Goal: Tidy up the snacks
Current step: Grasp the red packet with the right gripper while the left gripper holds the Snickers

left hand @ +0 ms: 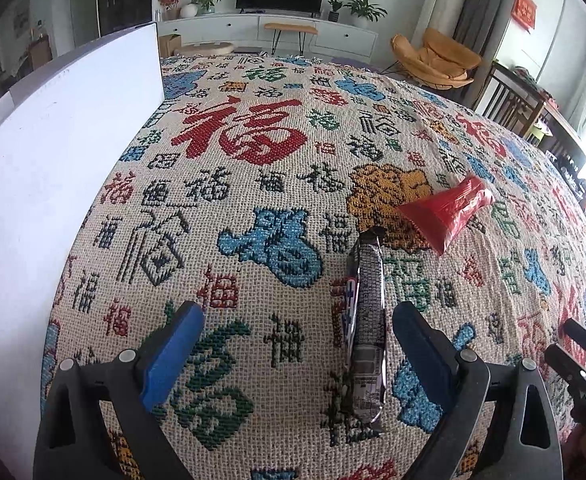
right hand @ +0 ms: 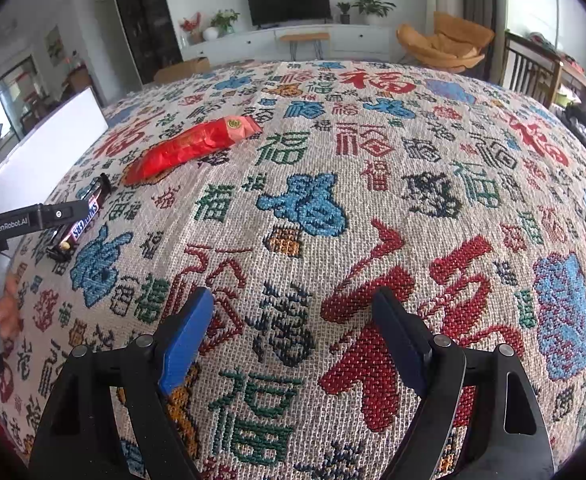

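Note:
A dark Snickers bar (left hand: 367, 332) lies on the patterned tablecloth (left hand: 253, 200), between my left gripper's (left hand: 297, 316) open blue fingers and nearer the right one. A red snack packet (left hand: 447, 208) lies beyond it to the right. In the right wrist view the Snickers bar (right hand: 81, 220) and the red packet (right hand: 191, 148) lie at the far left, with the left gripper's body (right hand: 33, 218) over the bar. My right gripper (right hand: 293, 316) is open and empty above the cloth.
A white box (left hand: 61, 184) stands at the left edge of the table; it also shows in the right wrist view (right hand: 49, 148). Chairs (left hand: 509, 100) stand along the table's right side. The right gripper's edge (left hand: 581, 356) shows at the lower right.

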